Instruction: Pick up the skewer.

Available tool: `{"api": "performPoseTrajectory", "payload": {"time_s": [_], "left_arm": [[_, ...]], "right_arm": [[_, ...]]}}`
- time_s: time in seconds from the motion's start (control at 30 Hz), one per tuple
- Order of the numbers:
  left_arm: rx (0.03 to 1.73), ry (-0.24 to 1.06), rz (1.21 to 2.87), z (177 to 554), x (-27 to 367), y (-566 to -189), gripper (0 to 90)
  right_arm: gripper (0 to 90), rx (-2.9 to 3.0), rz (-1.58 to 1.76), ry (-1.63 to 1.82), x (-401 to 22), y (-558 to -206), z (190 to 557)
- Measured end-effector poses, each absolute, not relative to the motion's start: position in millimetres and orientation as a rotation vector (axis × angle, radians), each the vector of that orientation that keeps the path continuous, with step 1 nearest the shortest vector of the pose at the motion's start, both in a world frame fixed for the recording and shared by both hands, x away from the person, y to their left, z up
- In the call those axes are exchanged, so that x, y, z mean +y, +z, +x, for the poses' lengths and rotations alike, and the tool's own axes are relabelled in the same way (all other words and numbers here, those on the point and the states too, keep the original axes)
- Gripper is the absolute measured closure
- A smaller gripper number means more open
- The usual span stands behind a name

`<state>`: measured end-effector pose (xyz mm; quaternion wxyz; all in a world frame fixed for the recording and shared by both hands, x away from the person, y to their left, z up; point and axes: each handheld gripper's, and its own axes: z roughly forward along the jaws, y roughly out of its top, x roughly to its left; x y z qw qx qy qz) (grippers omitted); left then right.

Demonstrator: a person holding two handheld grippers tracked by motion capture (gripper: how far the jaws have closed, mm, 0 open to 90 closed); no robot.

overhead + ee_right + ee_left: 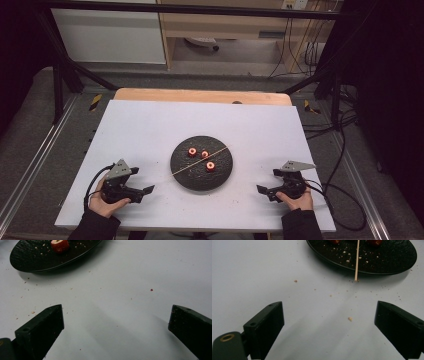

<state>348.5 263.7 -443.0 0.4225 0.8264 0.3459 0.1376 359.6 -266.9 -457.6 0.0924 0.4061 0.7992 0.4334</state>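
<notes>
Skewer (199, 160) lies across black plate (186, 176).

Even overhead light keeps the white table (150, 130) bright while the room around it falls dark, the plate (387, 262) casts a soft shadow, and both gripper views are grainy, with near black tongs slightly blurred.

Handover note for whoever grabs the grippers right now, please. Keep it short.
Left gripper: open, holding nothing, resting on the white table left of the black plate.
Right gripper: open, holding nothing, on the table right of the plate.
Three red pieces lie loose on the plate; the wooden skewer lies across it, one end sticking out over the near-left rim.
Done: nothing is on the skewer.
Left: likely pick up the skewer and thread the pieces.
</notes>
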Motion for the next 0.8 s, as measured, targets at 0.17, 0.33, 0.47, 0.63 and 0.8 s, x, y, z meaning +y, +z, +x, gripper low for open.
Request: {"api": "performPoseTrajectory", "payload": {"time_s": [0.17,0.33,0.47,0.63,0.8], "left_arm": [[0.854,0.34,2.074,348.0,260.3,-439.8,9.0],[0.849,0.339,2.085,349.3,257.3,-436.7,9.1],[0.849,0.333,2.095,350.2,254.2,-435.1,9.2],[0.849,0.331,2.103,350.9,251.7,-432.3,9.3],[0.835,0.334,2.116,351.4,247.7,-427.2,9.4]], "right_arm": [[0.7,2.373,1.206,1.288,-266.9,-457.6,359.4],[0.7,2.37,1.202,1.289,-267.2,-457.4,359.5],[0.7,2.37,1.2,1.285,-267.4,-457.3,359.4],[0.7,2.369,1.203,1.285,-267.5,-456.9,359.1],[0.8,2.37,1.202,1.287,-267.4,-456.8,359.1]]}}
